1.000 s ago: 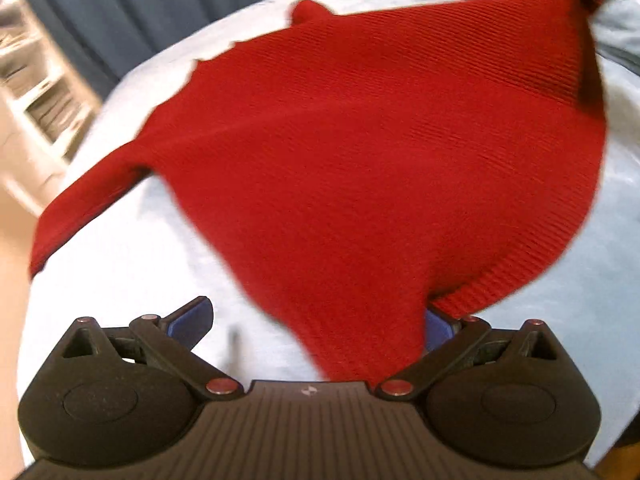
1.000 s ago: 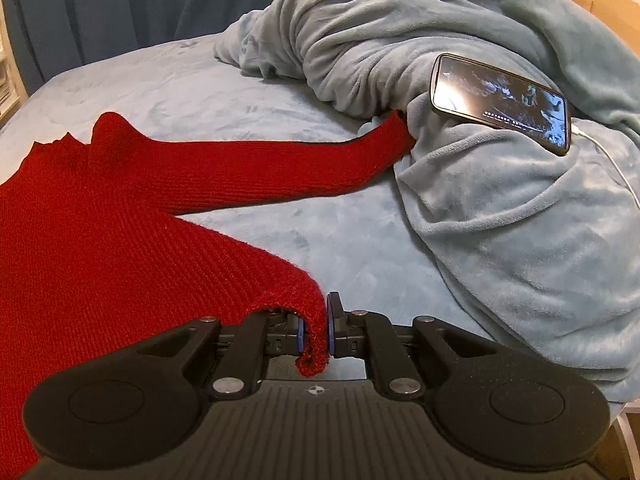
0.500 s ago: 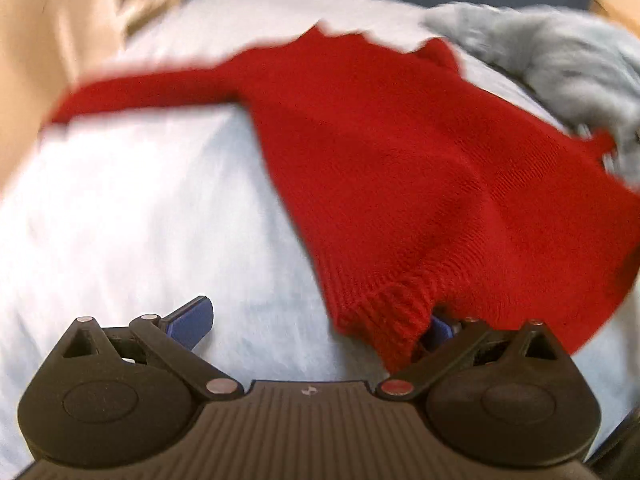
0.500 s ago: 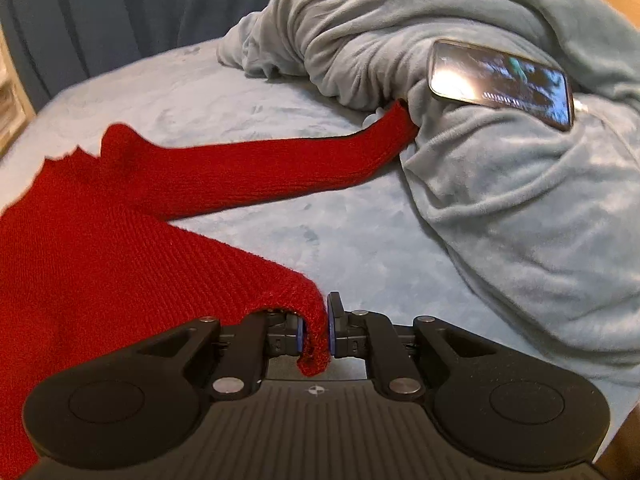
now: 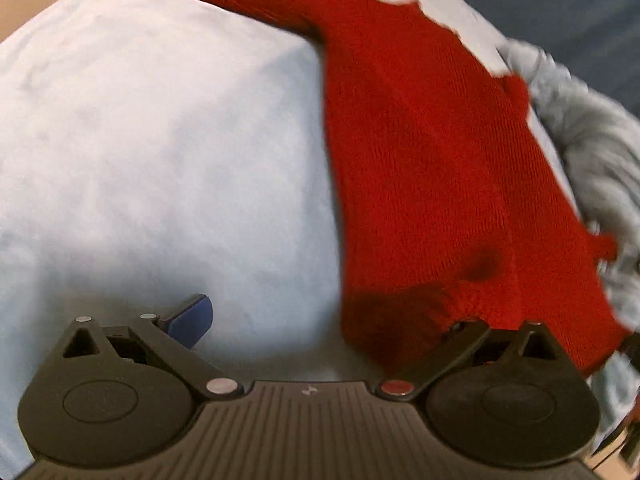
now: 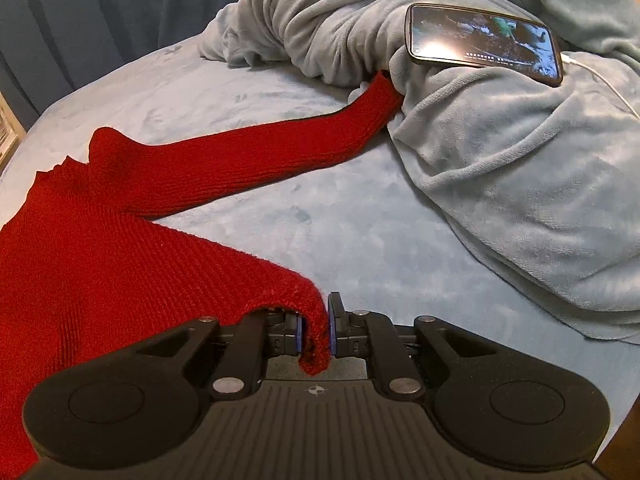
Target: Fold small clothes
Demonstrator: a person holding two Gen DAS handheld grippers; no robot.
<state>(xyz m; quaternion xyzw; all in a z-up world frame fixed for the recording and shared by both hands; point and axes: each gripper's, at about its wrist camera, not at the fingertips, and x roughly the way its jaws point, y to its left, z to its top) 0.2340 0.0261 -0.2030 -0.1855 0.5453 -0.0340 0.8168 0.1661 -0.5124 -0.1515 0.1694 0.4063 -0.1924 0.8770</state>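
Left view now swung round versus a second ago: red sweater (image 5: 432, 168) runs up the right half, bare bed sheet (image 5: 160, 140) on the left; reads as hem corners being spread flat before folding; left gripper (image 5: 324, 316) jaws wide apart, one finger buried under the hem, nothing pinched; right gripper (image 6: 316, 328) unchanged, clamped on the hem corner; sleeve reaching the blanket (image 6: 500, 152) below the phone (image 6: 484, 40).

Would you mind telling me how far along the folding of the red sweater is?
Done: nothing folded yet; the red sweater lies spread on the bed, one sleeve outstretched. In hand: right gripper pinches a hem corner; left gripper is open. Left: all folds.
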